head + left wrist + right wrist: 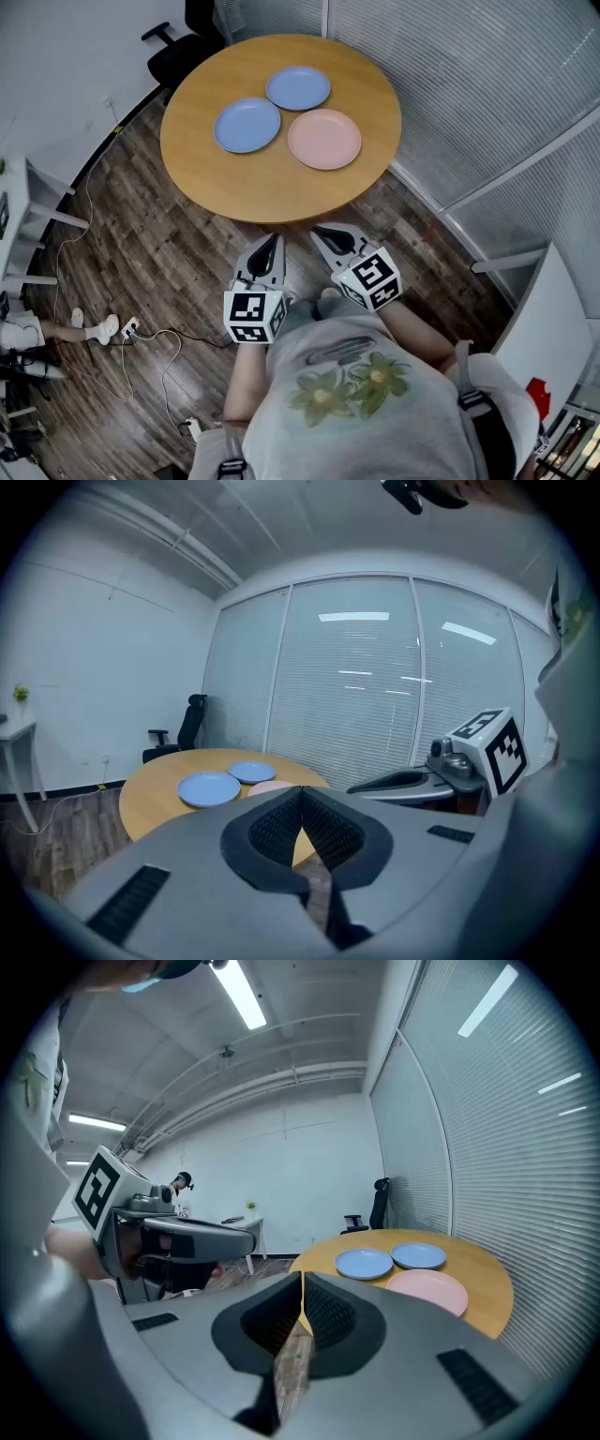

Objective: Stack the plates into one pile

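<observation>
I see one round wooden table (pixel 272 183), its honey-coloured top lit evenly, standing on a dark plank floor (pixel 169 267). Three plates lie flat on it, none stacked, clustered in the half away from me. The left blue plate (pixel 247 125) sits nearest the table's left edge. The far blue plate (pixel 298 88) lies just behind and to its right, rims so close I cannot tell if they touch. The pink plate (pixel 324 139) lies to the right, just beside both. The near half of the top is bare wood.
</observation>
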`<state>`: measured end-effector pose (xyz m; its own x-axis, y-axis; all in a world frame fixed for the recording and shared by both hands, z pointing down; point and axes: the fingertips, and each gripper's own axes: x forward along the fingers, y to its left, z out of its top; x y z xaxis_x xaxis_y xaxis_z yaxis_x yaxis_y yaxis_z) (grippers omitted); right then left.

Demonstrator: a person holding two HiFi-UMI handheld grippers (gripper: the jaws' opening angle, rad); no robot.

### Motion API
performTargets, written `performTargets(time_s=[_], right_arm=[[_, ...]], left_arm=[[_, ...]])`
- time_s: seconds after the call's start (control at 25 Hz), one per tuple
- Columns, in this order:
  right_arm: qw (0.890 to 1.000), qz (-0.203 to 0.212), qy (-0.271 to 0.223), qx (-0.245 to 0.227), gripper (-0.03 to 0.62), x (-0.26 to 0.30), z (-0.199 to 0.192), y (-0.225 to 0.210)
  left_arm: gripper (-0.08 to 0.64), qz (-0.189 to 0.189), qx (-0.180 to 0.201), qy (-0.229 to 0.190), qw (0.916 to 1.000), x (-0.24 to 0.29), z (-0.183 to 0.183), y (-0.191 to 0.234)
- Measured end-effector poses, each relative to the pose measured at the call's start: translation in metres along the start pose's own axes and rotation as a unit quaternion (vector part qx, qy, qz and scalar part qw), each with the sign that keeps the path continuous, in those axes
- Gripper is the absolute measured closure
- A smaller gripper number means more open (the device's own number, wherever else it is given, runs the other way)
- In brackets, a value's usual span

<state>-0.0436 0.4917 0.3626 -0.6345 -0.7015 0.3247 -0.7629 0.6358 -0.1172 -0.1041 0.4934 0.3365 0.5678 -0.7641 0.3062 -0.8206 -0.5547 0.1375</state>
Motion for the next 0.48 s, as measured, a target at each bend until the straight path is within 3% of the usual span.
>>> performTargets(time_s=[0.48], right_arm=[[1.000,0.007,0.003,-0.011,0.548,-0.025,-0.017,-0.068]], left_arm=[[0.541,0.028,-0.011,0.013,0.9995,0.050,-0.011,-0.030]])
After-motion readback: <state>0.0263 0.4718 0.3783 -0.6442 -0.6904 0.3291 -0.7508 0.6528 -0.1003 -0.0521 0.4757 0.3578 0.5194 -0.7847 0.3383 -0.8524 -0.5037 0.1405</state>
